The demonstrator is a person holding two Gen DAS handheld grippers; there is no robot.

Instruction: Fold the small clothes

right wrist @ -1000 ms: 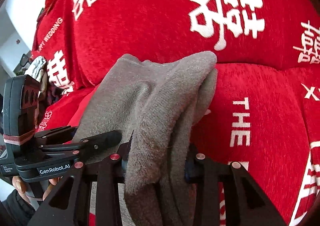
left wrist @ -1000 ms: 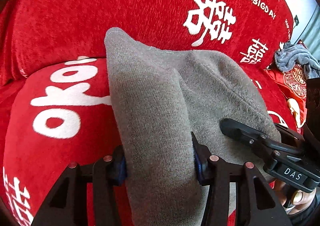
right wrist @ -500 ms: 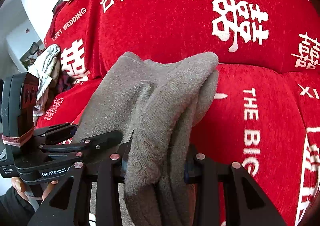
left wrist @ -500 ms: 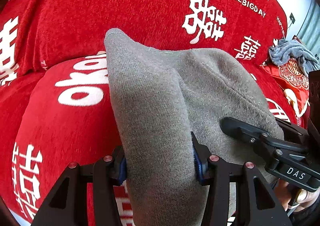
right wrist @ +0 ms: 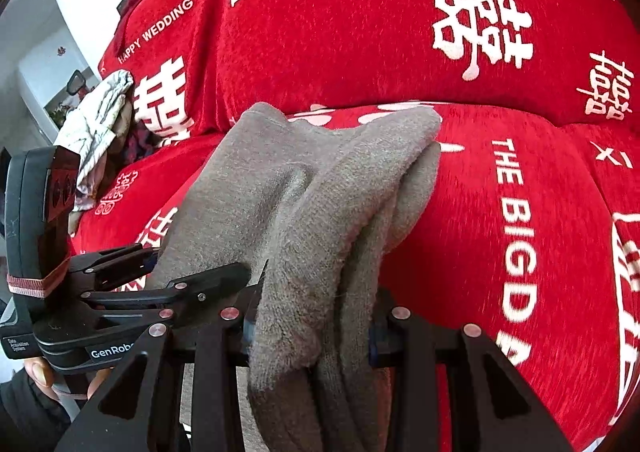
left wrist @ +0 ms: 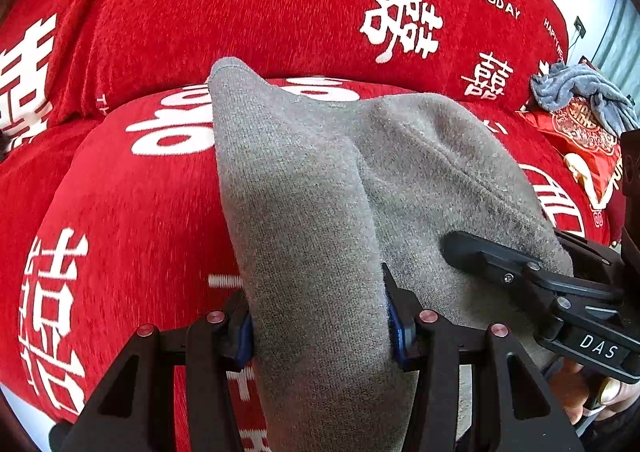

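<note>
Grey knitted cloth fills the middle of both my views: the small grey garment [left wrist: 320, 212] is clamped in my left gripper [left wrist: 318, 316], and my right gripper [right wrist: 312, 324] is clamped on its other end, where several layers are bunched together between the fingers. In the left view my right gripper [left wrist: 532, 284] comes in from the right side, very near to the left one, with the cloth between them; in the right view my left gripper [right wrist: 132, 292] comes in from the left in the same way. The garment [right wrist: 320, 188] is lifted above the seat and does not lie flat. One top corner stands up as a point, the other is rounded, and the edge between them sags a little. The cloth looks thick and fuzzy, with a seam line running down one face. Below and behind it is a sofa with a red cover [left wrist: 140, 212] that carries big white characters and the words THE BIG DAY and HAPPY WEDDING. The seat cushion under the garment is bare red fabric, and the backrest rises close behind it. At one end of the sofa lies a crumpled blue-grey cloth [left wrist: 580, 92] on a red cushion with gold pattern [left wrist: 584, 148]. At the other end is a pale crumpled cloth [right wrist: 96, 120], and behind it a white wall [right wrist: 36, 52].
</note>
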